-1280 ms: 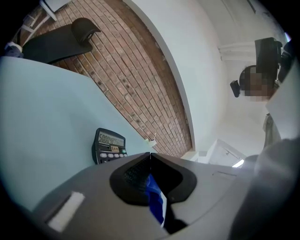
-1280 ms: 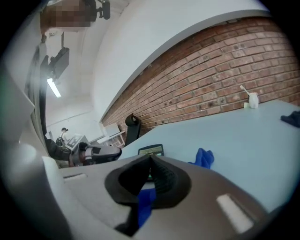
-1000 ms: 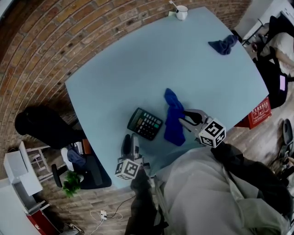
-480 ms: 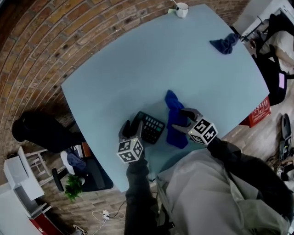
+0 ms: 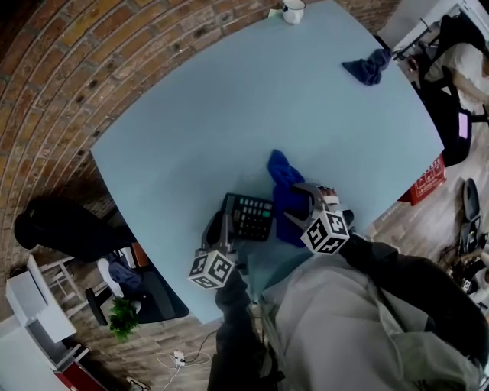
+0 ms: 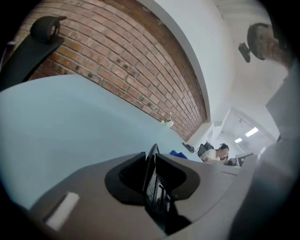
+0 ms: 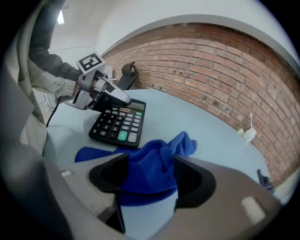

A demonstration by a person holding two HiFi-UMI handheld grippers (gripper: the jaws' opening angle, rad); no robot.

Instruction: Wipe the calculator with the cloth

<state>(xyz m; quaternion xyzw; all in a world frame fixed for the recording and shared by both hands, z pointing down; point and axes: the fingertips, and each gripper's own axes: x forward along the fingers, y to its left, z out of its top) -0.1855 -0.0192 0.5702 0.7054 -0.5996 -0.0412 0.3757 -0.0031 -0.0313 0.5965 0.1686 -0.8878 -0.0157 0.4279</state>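
A black calculator [image 5: 250,216] lies on the light blue table [image 5: 229,114] near its front edge. My left gripper [image 5: 218,229] holds the calculator's left end; its jaws have just been closing. In the left gripper view the calculator [image 6: 151,183] stands edge-on, pinched between the jaws. A crumpled blue cloth [image 5: 284,191] lies just right of the calculator. My right gripper [image 5: 302,205] is lowered over the cloth; its jaws have just been opening and stand wide. In the right gripper view the cloth [image 7: 150,161] bulges between the jaws, with the calculator [image 7: 119,125] beyond it.
A second blue cloth [image 5: 367,67] lies at the table's far right corner. A white mug [image 5: 292,11] stands at the far edge. A black chair [image 5: 53,221] is left of the table, a red box [image 5: 428,179] to its right.
My left gripper has moved forward to the calculator's left end and closed on it. My right gripper has dropped onto the cloth, rolled, and opened its jaws wider.
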